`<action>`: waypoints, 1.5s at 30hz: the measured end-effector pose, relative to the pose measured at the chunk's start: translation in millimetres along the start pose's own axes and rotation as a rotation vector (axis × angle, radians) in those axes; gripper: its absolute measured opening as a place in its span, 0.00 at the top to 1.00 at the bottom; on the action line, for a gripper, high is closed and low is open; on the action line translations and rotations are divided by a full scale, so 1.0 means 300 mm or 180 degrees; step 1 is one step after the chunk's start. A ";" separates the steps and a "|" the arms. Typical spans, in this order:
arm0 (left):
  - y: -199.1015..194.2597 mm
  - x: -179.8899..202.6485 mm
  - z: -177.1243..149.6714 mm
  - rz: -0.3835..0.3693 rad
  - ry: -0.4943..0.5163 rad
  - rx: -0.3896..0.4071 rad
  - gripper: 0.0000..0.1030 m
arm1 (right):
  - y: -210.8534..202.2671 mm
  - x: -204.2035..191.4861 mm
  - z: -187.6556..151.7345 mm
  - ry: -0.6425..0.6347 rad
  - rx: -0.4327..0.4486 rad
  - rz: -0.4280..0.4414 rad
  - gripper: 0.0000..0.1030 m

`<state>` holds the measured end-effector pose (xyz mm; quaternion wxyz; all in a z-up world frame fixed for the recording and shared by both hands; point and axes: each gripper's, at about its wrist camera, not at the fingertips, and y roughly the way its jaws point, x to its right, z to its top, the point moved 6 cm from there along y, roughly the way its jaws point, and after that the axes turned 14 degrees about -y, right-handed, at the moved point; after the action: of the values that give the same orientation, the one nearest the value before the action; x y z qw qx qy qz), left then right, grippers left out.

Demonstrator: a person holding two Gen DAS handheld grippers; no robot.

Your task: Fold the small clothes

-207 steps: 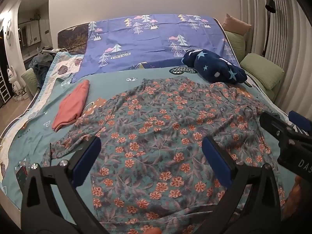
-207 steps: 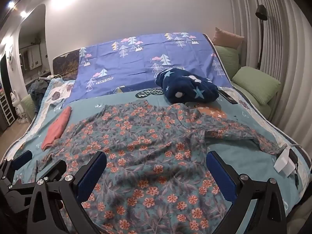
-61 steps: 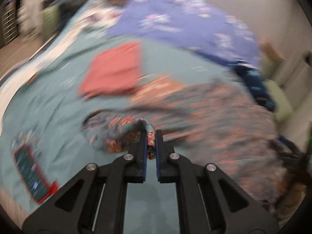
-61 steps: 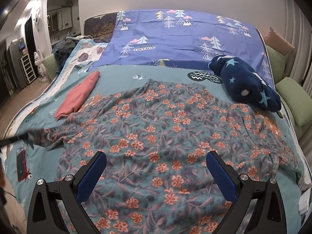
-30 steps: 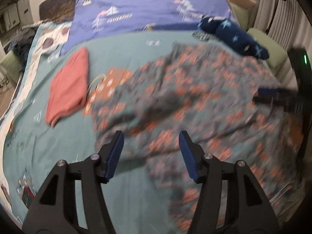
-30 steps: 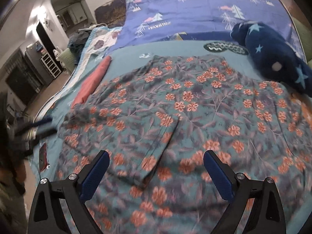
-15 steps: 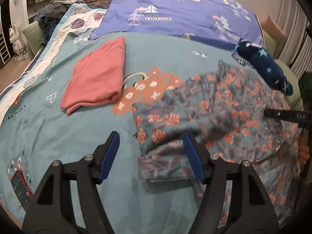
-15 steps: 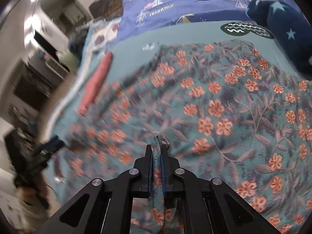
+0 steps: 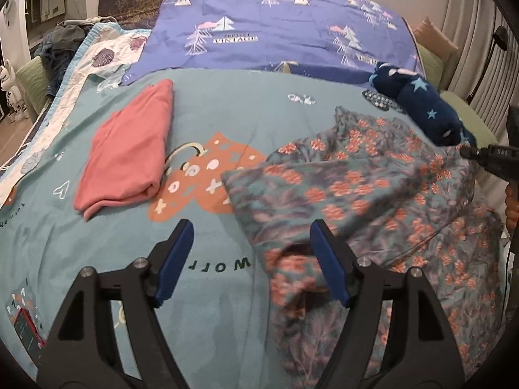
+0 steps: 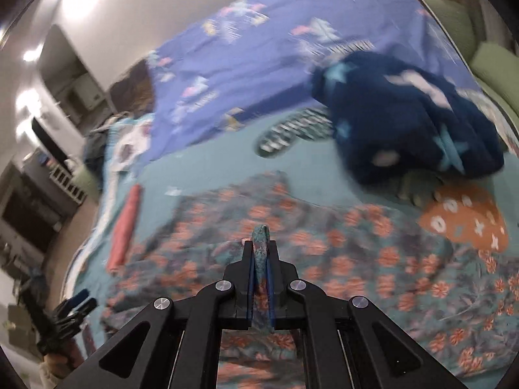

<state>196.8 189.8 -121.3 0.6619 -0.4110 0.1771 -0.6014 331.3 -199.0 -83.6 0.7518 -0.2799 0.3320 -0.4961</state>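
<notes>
A floral shirt [image 9: 350, 194] in teal with orange flowers lies partly folded on the right half of the teal bed cover [image 9: 227, 123]; its left side is doubled over toward the right. My left gripper [image 9: 251, 259] is open and empty, just above the bed at the shirt's left folded edge. My right gripper [image 10: 261, 256] is shut on a bunched fold of the floral shirt [image 10: 356, 253] and holds it above the rest of the garment. The right gripper also shows at the far right of the left wrist view [image 9: 480, 154].
A folded pink garment [image 9: 129, 149] lies on the left of the bed. A dark blue star-patterned plush blanket [image 9: 421, 113] sits at the back right, with green pillows behind it. A purple tree-print sheet [image 9: 275, 32] covers the head end. A phone [image 9: 27, 330] lies near the front left edge.
My right gripper, shut on the shirt fold, has carried it farther toward the head of the bed. My left gripper stays open and has drawn slightly left of the folded edge.
</notes>
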 end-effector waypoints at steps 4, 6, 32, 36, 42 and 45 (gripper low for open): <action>0.062 -0.012 0.003 0.0026 -0.0085 -0.0136 0.28 | 0.069 0.068 -0.061 0.0147 -0.0123 -0.0002 0.94; 0.087 -0.023 0.008 -0.0050 -0.0199 -0.0223 0.28 | 0.083 0.081 -0.074 0.0173 -0.0131 -0.0019 0.90; 0.200 -0.003 0.069 -0.0201 -0.0083 -0.0052 0.65 | -0.012 0.091 -0.303 -0.0064 -0.0768 -0.0159 0.94; 0.082 -0.051 0.057 -0.0390 -0.0363 0.0013 0.46 | -0.086 0.054 -0.295 -0.0271 -0.0581 -0.0165 0.87; 0.010 0.001 -0.107 -0.0727 -0.0258 -0.0314 0.37 | -0.069 -0.067 -0.279 -0.0473 -0.0487 0.0242 0.85; 0.036 -0.020 -0.165 -0.0545 -0.0123 -0.0325 0.76 | -0.006 -0.090 -0.297 -0.0448 -0.0594 0.0187 0.80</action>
<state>166.4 178.4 -160.8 0.5895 -0.4695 0.1589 -0.6379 253.5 -182.7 -131.8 0.7582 -0.3729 0.3313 -0.4199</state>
